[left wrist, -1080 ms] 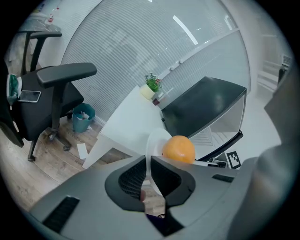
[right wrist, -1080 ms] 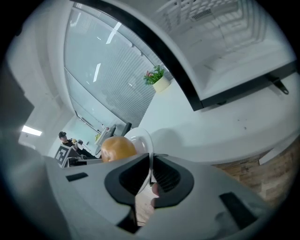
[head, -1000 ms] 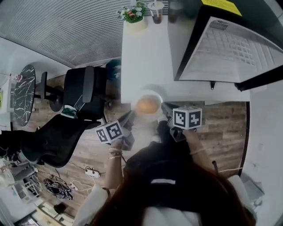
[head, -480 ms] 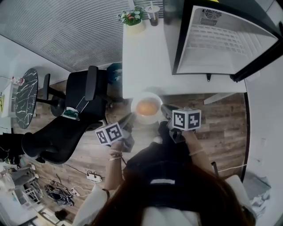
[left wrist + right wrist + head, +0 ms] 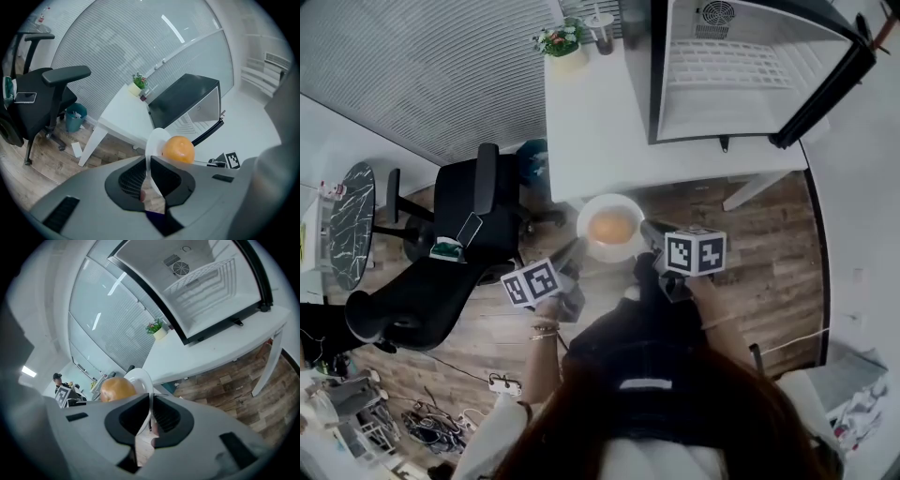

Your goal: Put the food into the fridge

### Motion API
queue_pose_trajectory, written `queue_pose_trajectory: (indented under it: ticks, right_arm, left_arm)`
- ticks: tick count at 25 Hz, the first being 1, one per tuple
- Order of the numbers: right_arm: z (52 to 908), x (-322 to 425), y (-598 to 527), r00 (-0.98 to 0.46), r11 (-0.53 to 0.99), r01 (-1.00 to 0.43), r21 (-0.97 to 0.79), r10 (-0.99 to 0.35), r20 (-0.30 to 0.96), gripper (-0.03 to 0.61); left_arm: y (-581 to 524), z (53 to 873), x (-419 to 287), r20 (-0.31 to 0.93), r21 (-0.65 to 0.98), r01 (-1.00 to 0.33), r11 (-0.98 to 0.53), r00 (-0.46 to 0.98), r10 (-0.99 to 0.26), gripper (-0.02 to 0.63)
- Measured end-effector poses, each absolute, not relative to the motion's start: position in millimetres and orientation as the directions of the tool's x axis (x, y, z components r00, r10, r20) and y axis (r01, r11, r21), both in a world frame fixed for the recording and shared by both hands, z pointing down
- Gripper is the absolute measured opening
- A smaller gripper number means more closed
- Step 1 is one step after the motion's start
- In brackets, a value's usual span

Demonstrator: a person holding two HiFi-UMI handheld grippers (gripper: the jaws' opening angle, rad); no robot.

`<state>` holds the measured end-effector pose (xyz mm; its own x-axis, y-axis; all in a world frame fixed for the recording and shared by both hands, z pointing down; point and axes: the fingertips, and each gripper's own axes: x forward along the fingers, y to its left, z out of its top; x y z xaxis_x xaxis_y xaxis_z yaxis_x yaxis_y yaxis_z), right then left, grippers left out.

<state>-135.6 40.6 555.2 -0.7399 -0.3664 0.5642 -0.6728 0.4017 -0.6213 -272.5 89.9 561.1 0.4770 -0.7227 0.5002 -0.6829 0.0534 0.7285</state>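
The white round plate (image 5: 592, 208) with the round orange fruit (image 5: 612, 226) on it is held in the air in front of the small black fridge (image 5: 741, 70), over the wooden floor (image 5: 769, 216). It is not yet over the white table (image 5: 591, 131) on which the fridge stands. The left gripper (image 5: 578, 247) pinches the plate's rim on the side away from the black fridge door (image 5: 825, 84). Its jaws are pressed on the thin edge, with only the rim between them. The right gripper (image 5: 649, 228) pinches the opposite rim in the same way. I think two grips on opposite sides are used because the plate is shallow and the fruit lies loose on it. Held like this, the plate can be kept level and the fruit does not roll off.

The fridge stands open, the door swung out to one side. The white wire shelf (image 5: 722, 66) inside looks bare, so there seems to be room for the plate. The opening appears wider than the plate, but both grippers stick out past the rim, so the door and the fridge wall opposite to it are the edges to watch. A black office chair (image 5: 469, 202) stands well apart from the fridge, on the side away from the door, and it does not seem to block the way.
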Motion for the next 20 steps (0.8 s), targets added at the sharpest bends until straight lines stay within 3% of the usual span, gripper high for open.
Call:
queue_pose_trajectory:
  ticks: [20]
  right_arm:
    - [539.3, -61.6, 38.5, -0.718, 0.373, -0.694, -0.616, -0.43, 0.548, 0.025]
  left_arm:
    - [77.8, 545.8, -201.9, 0.483, 0.731, -0.683, 0.006, 0.511, -0.712, 0.031]
